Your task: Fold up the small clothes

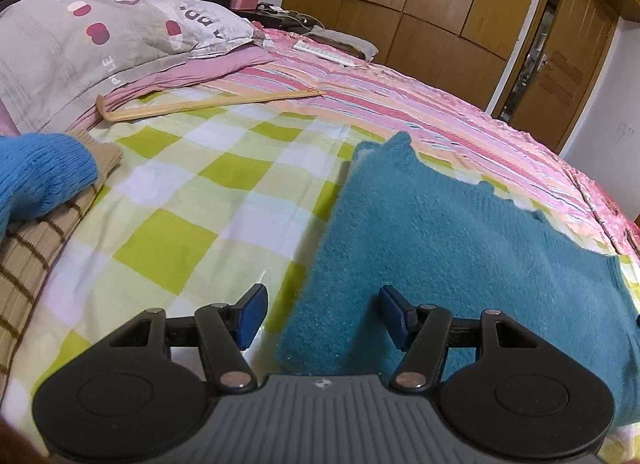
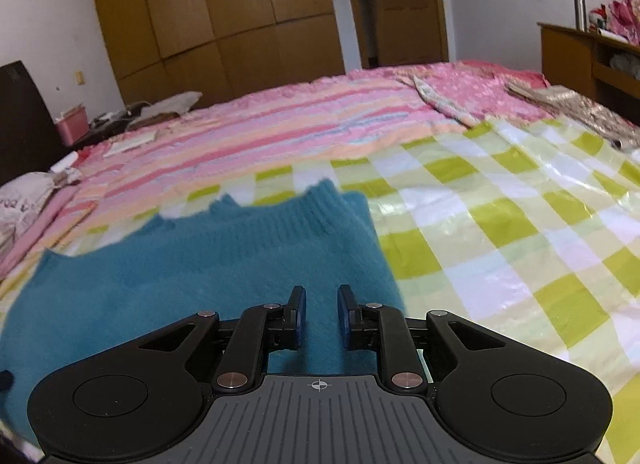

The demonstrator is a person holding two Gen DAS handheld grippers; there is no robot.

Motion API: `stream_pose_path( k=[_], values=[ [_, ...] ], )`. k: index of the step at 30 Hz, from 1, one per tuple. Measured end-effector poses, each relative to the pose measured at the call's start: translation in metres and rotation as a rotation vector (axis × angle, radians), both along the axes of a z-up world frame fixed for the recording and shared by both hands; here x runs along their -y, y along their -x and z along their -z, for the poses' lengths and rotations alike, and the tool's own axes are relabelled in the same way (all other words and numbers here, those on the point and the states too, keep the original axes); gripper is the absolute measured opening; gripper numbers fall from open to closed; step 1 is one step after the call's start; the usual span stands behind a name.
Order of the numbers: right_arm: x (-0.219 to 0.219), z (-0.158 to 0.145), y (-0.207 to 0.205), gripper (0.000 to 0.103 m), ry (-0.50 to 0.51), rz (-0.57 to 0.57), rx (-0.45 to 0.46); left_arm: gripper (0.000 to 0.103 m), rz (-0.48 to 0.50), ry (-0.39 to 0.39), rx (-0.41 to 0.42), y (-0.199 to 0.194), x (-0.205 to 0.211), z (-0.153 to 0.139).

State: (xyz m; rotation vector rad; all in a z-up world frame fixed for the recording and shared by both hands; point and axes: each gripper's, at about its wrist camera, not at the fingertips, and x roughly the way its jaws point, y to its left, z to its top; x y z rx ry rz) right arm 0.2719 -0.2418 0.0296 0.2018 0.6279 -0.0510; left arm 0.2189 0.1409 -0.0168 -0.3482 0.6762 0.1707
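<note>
A teal knitted sweater lies flat, folded into a rectangle, on the green-and-white checked sheet. My left gripper is open and empty, hovering over the sweater's near left edge. In the right wrist view the same sweater fills the lower left. My right gripper hovers just above the sweater's near right part, its jaws a small gap apart with nothing between them.
A blue knit garment lies on a beige striped one at the left. A wooden stick and a pillow lie behind. Pink striped bedding covers the far bed. Wooden wardrobes stand beyond.
</note>
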Motion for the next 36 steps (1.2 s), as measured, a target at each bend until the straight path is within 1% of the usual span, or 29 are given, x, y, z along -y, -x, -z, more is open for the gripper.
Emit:
stream_pose_path(
  k=[5, 11, 18, 27, 36],
  values=[
    [-0.02, -0.007, 0.004, 0.019, 0.015, -0.058, 0.009, 0.066, 0.006, 0.018, 0.005, 0.001, -0.004, 0.003],
    [-0.049, -0.002, -0.002, 0.019, 0.014, -0.107, -0.016, 0.066, 0.026, 0.006, 0.01, 0.002, -0.003, 0.004],
    [-0.08, 0.0, -0.01, 0.019, 0.018, -0.151, -0.035, 0.066, 0.039, 0.019, 0.013, 0.003, -0.006, 0.006],
    [-0.123, -0.001, -0.018, 0.019, 0.043, -0.238, -0.051, 0.067, 0.054, 0.032, 0.01, 0.002, -0.009, 0.007],
    [-0.169, 0.0, -0.033, 0.019, 0.046, -0.333, -0.08, 0.071, 0.056, 0.065, 0.011, 0.005, -0.015, 0.01]
  ],
)
